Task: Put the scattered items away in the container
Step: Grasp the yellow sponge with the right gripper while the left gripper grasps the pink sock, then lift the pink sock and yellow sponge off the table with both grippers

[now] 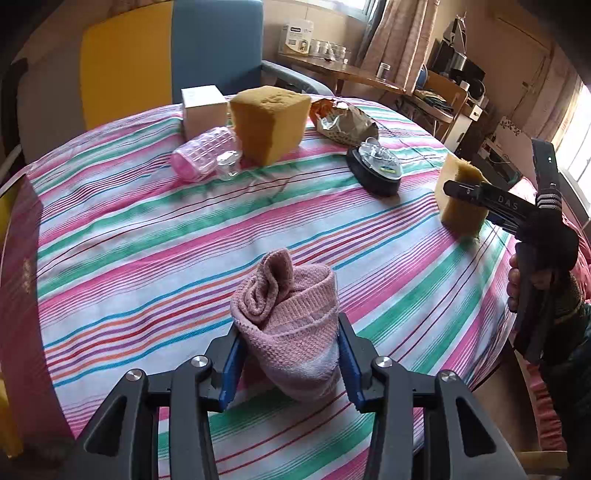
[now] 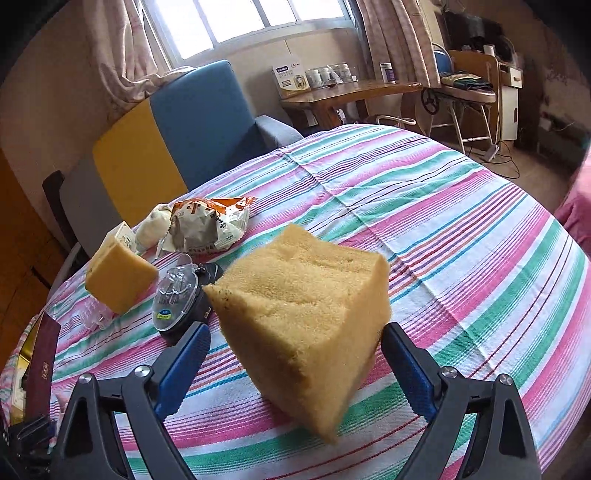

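Striped-cloth table point(image 1: 147, 236), scattered items

Room behind the striped cloth
Blue and yellow chair point(image 2: 199, 125), curtained window point(image 2: 255, 22), wooden side table point(image 2: 351, 90) with jars.

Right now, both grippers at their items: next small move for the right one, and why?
Probably finish closing the right gripper on the yellow foam sponge block. Its blue pads flank the block, but a gap shows on the left side, so the grip looks incomplete. The left gripper already pinches the rolled pink knitted sock, so it can wait before lifting.
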Available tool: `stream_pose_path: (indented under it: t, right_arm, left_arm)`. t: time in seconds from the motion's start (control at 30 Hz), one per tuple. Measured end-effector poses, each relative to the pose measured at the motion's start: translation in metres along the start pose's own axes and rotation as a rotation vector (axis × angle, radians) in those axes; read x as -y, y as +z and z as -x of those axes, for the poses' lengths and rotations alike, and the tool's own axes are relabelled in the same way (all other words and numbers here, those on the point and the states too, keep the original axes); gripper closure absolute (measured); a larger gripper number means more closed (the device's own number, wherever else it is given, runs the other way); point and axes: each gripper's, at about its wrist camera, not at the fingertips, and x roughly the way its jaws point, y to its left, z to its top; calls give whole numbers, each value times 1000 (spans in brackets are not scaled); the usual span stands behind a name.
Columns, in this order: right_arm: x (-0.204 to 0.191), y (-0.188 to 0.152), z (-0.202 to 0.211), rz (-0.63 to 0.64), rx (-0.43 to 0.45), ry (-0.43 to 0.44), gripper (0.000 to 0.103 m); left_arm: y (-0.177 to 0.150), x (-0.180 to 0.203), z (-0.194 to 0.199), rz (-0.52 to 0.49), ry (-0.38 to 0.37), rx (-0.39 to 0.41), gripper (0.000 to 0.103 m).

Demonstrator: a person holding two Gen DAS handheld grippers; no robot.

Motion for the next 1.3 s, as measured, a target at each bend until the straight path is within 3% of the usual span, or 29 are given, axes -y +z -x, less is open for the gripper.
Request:
stream_pose_path:
  t: [0.03, 0.1, 0.43, 0.67, 0.97, 1.13, 1.3]
  right_arm:
    - [-3, -2, 1, 14, -5, 3, 28]
    - [-8, -6, 7, 23, -4, 19, 30]
    - [-74, -55, 26, 133, -99, 205, 30]
    - [-127, -86, 28, 233, -120, 253, 30]
    - [-117, -92, 26, 147, -130, 277, 27]
    - [-118, -90, 28, 123, -144, 290, 13]
    - [-116, -91, 30, 115, -148, 292, 11]
  left_arm:
    - [-4, -4, 4, 7, 9, 4, 57]
    - [-13, -12, 11, 24, 24, 13, 57]
    - [-49, -41, 38, 89, 111, 61, 57]
    - [-63, -52, 45, 120, 99, 75, 56]
    - [-67, -51, 46, 110, 68, 93, 48]
    - [-67, -55, 48, 123, 48, 97, 47]
    - [-66, -56, 48, 135, 40, 99, 47]
